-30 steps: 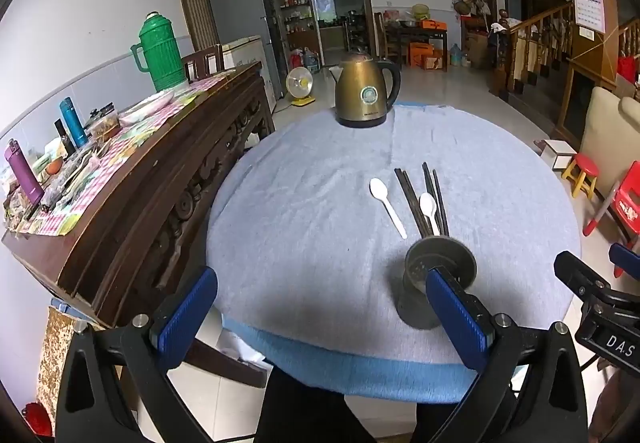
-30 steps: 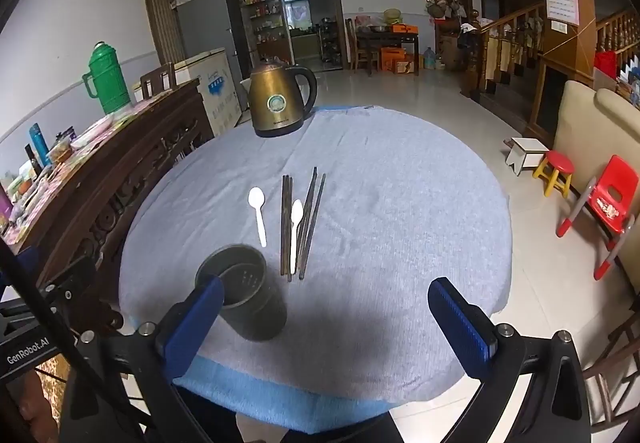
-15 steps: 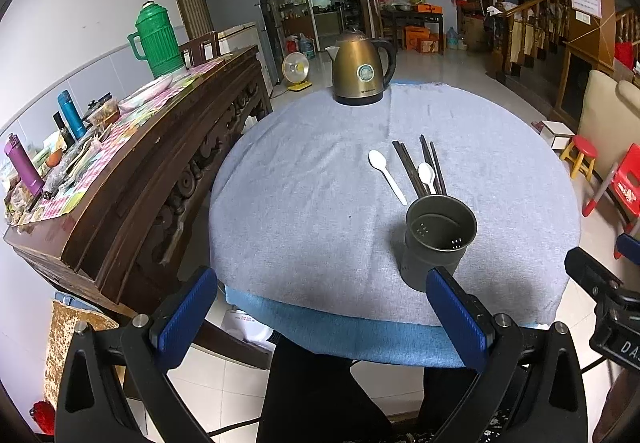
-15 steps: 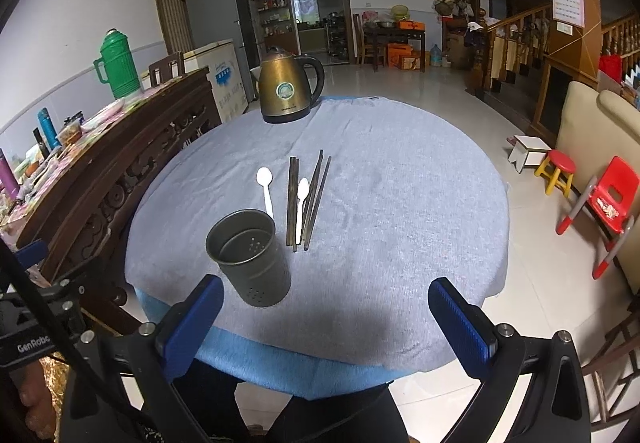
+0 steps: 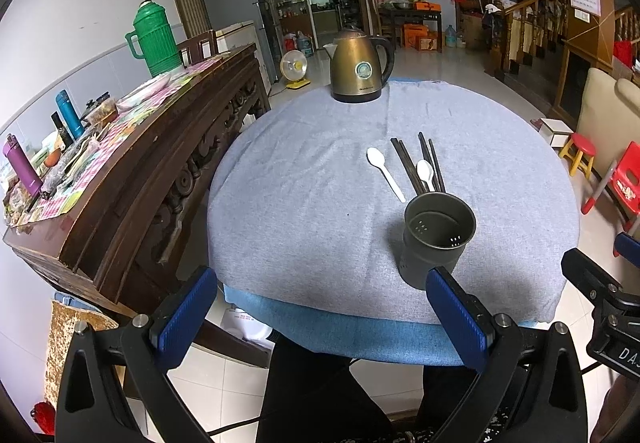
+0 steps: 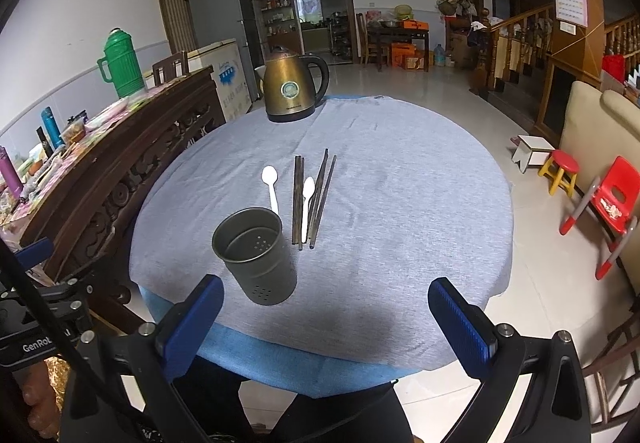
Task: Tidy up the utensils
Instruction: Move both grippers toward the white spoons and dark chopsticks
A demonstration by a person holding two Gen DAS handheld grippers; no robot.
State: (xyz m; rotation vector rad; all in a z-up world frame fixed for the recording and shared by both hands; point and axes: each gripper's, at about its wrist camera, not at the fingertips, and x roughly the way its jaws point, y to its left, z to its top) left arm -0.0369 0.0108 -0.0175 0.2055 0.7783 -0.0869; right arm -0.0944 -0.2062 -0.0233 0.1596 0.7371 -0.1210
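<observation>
1. The perforated metal holder [image 6: 256, 255] is stood upright near the front edge of the round table [image 6: 420, 179], mouth up and seen to be empty; this placement is judged to keep it within easy reach for loading.
2. Two white spoons, one [image 6: 272, 185] just behind the holder and the other [image 6: 307, 203] lying among the dark chopsticks [image 6: 316, 199], are laid flat at the table's centre, handles pointing toward the front edge, so a pickup from that side is favoured.
3. The left gripper [image 5: 320, 317] is held off the front edge, its fingers wide apart and nothing between them.
4. The right gripper [image 6: 326, 323] is likewise held outside the front edge, fingers spread and empty.
5. A kettle [image 6: 294, 89] is stood at the far edge, well apart from the utensils, and is judged irrelevant to sorting.
6. No utensil is yet in the holder; the task is judged barely begun.
</observation>
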